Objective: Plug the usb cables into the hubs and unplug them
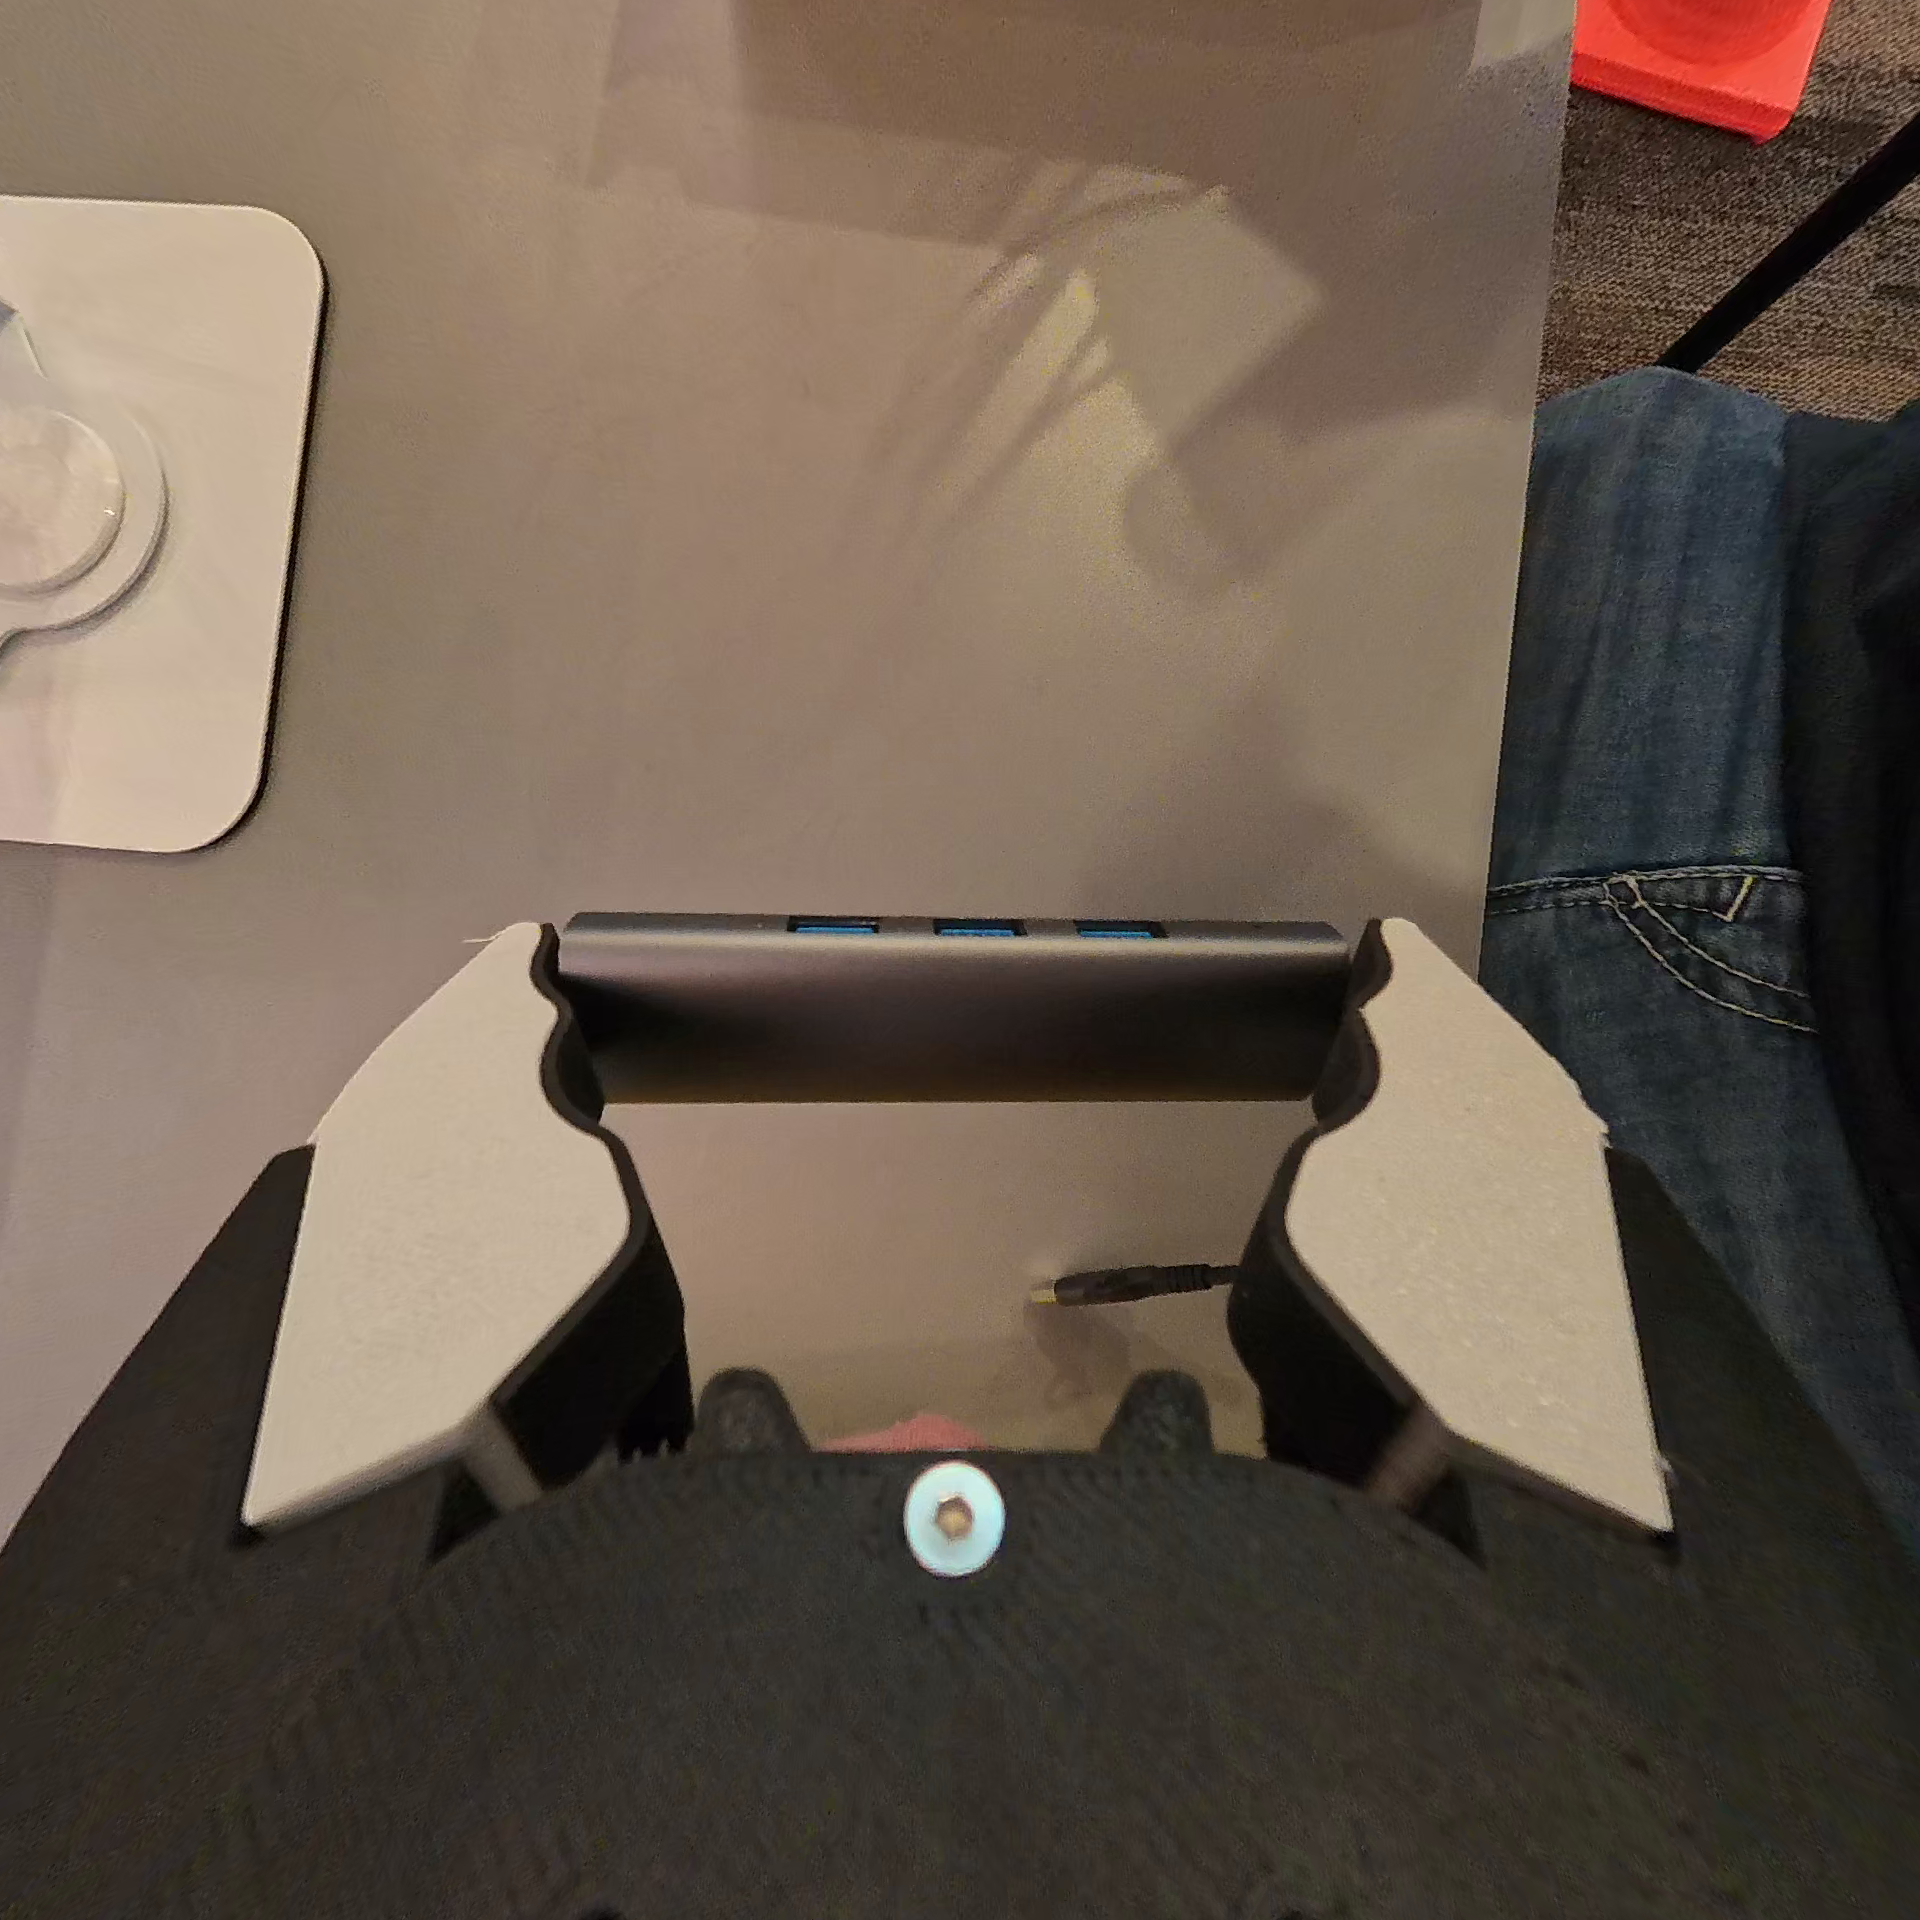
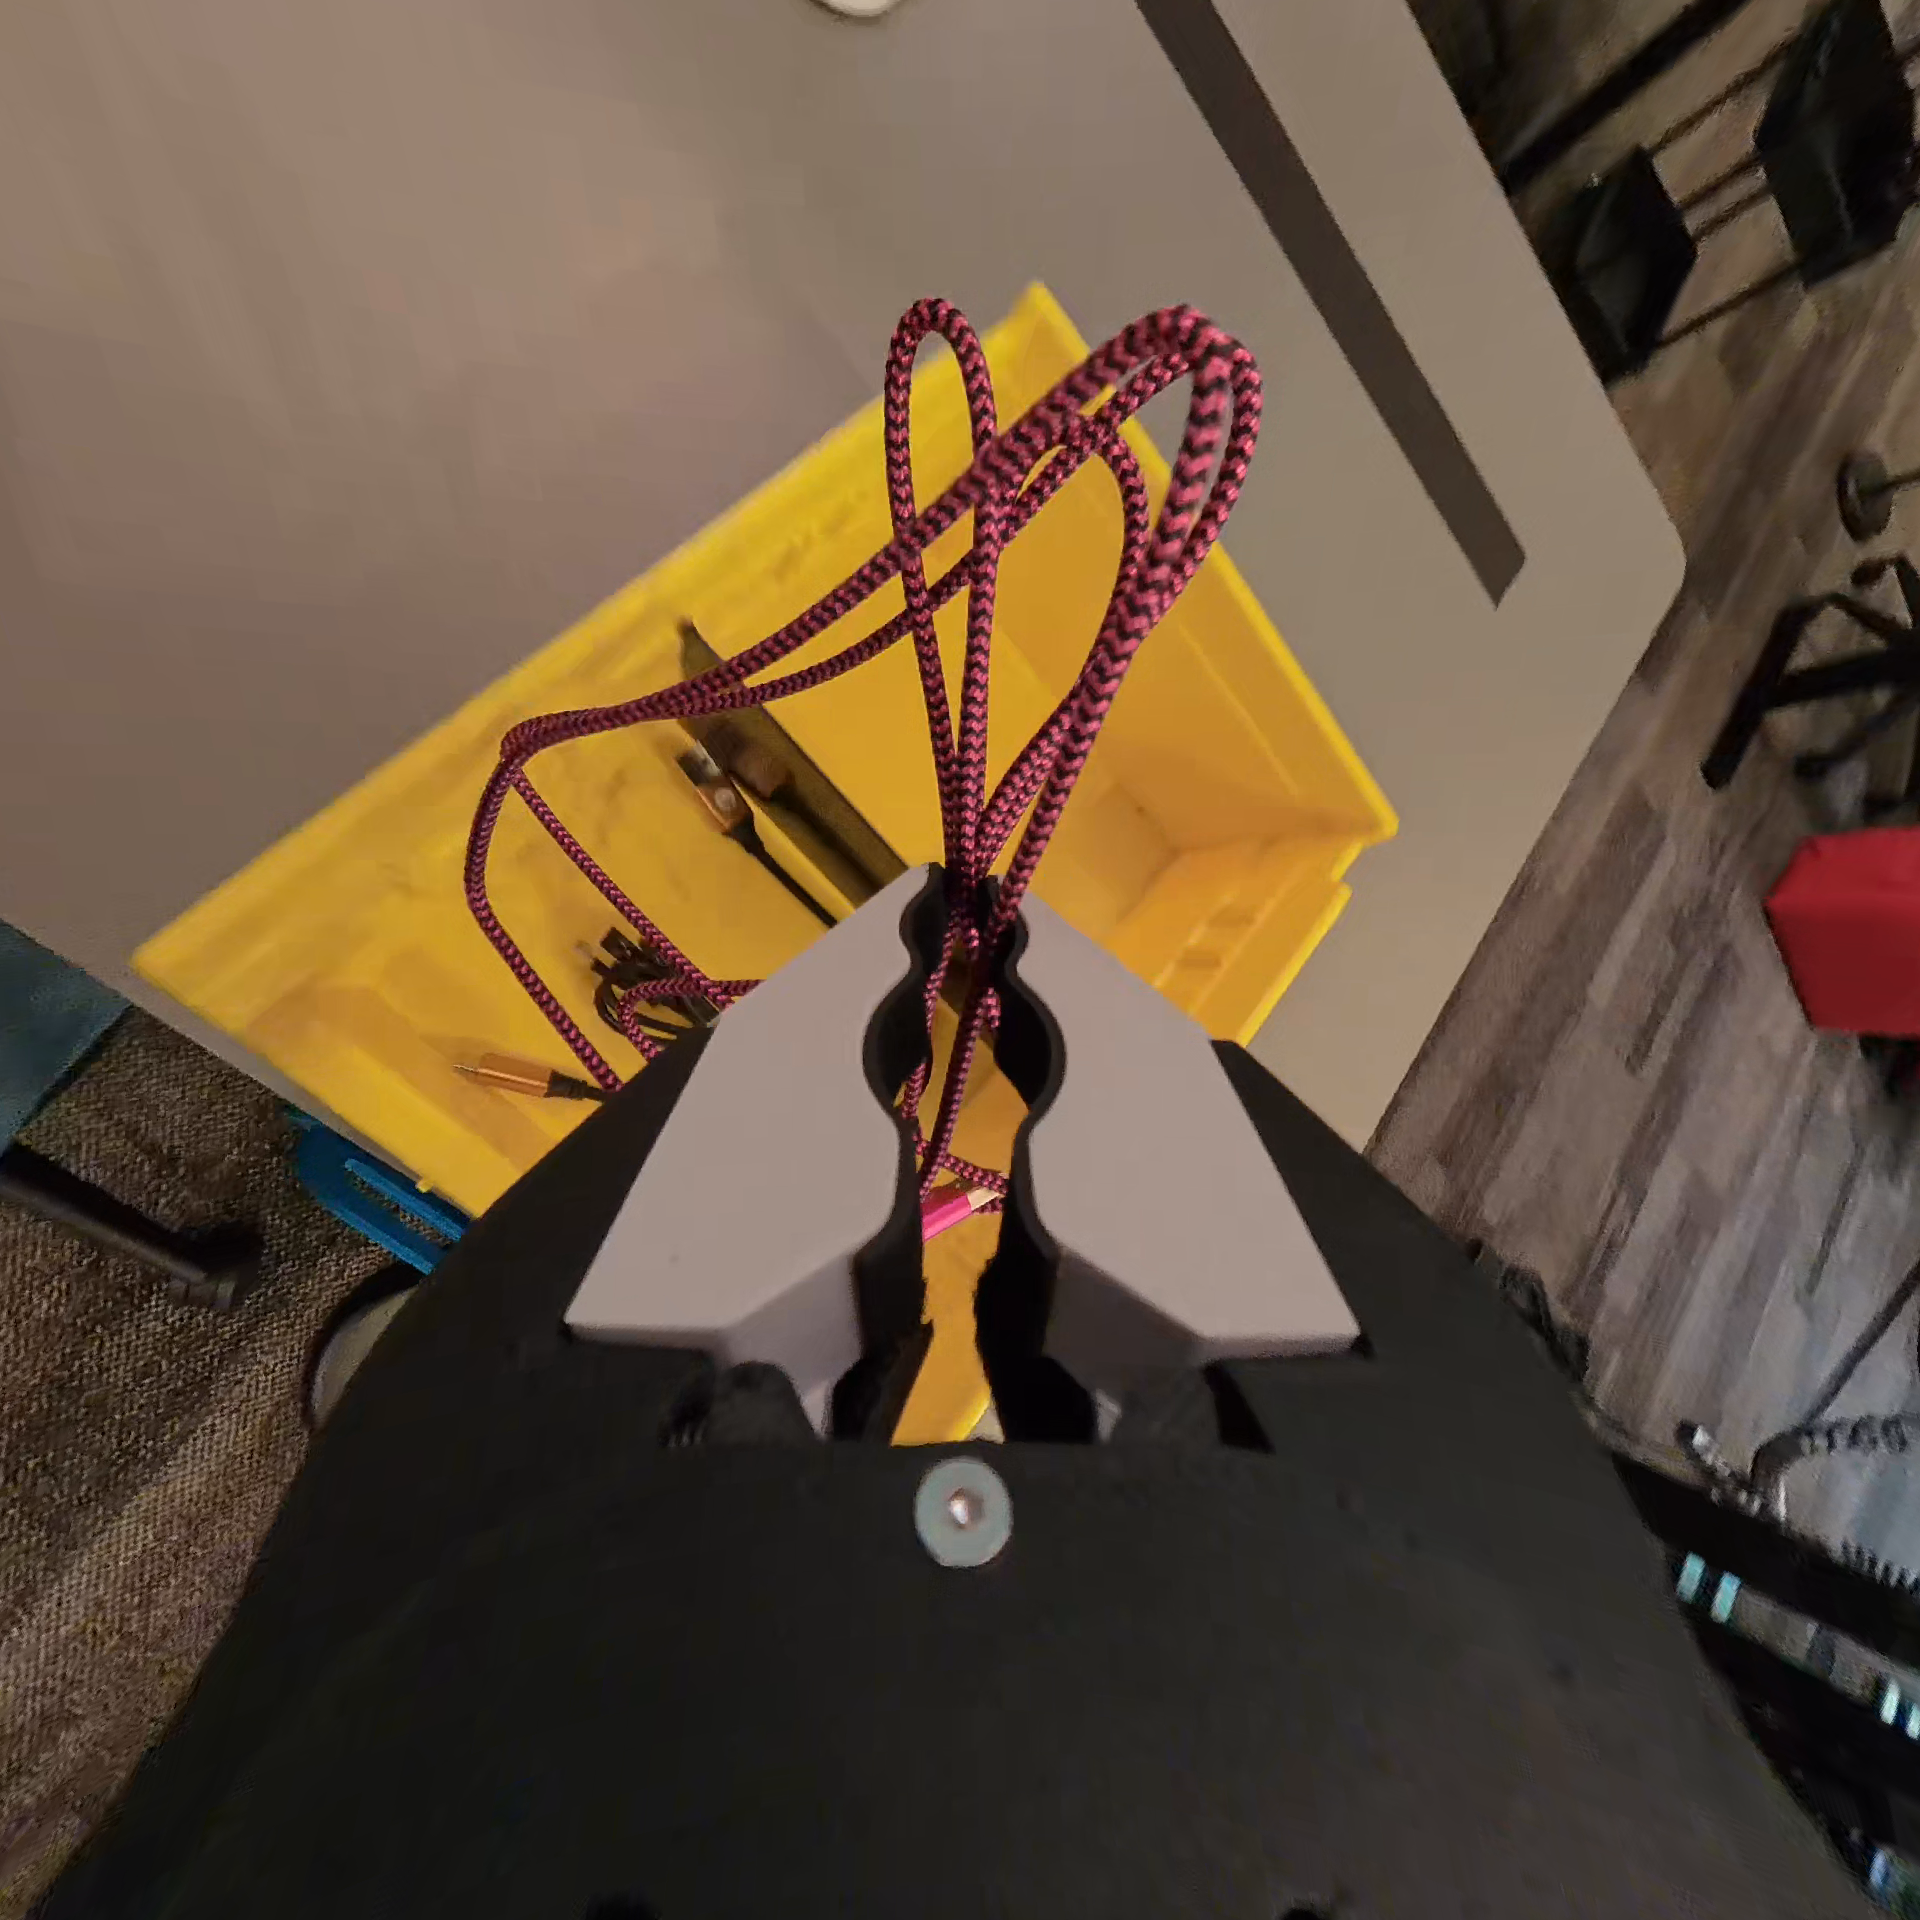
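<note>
In the left wrist view my left gripper (image 1: 958, 961) is shut on a dark grey USB hub (image 1: 956, 1029), clamped by its two ends and held above the grey table (image 1: 727, 623). Three blue ports (image 1: 977, 926) face away from me. A black plug with a gold tip (image 1: 1132, 1284) lies on the table below the hub. In the right wrist view my right gripper (image 2: 961, 883) is shut on a pink-and-black braided cable (image 2: 997, 499), whose loops stand up over the yellow bin (image 2: 1195, 727). Its pink plug (image 2: 958, 1207) sits between the fingers.
The yellow bin holds black cables (image 2: 644, 987), a gold-tipped plug (image 2: 520, 1070) and a black divider (image 2: 810, 769). A white pad with a clear plastic piece (image 1: 145, 520) lies at the table's left. A person's jeans (image 1: 1704, 831) are beside the table's right edge. The grippers' ends are close to 45 centimetres from one another.
</note>
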The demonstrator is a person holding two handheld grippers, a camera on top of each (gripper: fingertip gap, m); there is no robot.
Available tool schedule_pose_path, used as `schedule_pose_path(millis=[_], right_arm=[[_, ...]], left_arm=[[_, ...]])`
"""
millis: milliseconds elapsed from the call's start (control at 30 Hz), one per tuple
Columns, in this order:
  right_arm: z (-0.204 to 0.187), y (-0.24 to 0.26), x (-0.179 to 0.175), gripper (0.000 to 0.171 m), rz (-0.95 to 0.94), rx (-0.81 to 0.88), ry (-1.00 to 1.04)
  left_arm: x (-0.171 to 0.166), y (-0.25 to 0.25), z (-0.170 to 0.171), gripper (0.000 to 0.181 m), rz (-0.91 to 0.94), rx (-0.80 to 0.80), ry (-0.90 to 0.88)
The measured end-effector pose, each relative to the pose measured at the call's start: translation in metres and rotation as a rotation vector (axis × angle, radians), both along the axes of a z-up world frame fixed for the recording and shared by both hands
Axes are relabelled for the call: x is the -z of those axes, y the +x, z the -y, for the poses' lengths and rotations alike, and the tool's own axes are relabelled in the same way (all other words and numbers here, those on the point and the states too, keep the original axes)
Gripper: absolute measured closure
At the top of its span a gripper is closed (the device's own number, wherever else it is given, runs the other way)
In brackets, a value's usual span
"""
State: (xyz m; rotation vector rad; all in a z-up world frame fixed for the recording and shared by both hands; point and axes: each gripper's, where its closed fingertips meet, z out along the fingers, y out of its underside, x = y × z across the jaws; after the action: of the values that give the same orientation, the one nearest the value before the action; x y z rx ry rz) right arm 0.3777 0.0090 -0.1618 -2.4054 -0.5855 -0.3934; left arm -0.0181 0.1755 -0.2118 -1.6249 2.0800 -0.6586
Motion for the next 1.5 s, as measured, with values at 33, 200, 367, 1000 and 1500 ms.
schedule_pose_path(millis=[33, 200, 367, 1000, 1500], right_arm=[[0.005, 0.006, 0.010, 0.168, 0.002, 0.036, 0.003], [0.026, 0.018, 0.062, 0.167, 0.013, 0.092, -0.042], [0.034, 0.015, 0.098, 0.168, 0.056, 0.051, -0.113], [0.032, 0.006, 0.158, 0.167, 0.038, -0.142, -0.544], [0.025, -0.023, 0.055, 0.134, -0.061, -0.125, -0.321]], left_arm=[[0.001, 0.000, 0.001, 0.048, -0.001, 0.001, 0.000], [0.004, 0.001, 0.003, 0.048, -0.009, 0.004, -0.003], [0.006, 0.002, 0.003, 0.048, -0.013, 0.006, -0.002], [0.006, 0.002, 0.004, 0.048, -0.014, 0.010, 0.000], [0.002, 0.006, 0.005, 0.048, 0.006, 0.012, 0.003]])
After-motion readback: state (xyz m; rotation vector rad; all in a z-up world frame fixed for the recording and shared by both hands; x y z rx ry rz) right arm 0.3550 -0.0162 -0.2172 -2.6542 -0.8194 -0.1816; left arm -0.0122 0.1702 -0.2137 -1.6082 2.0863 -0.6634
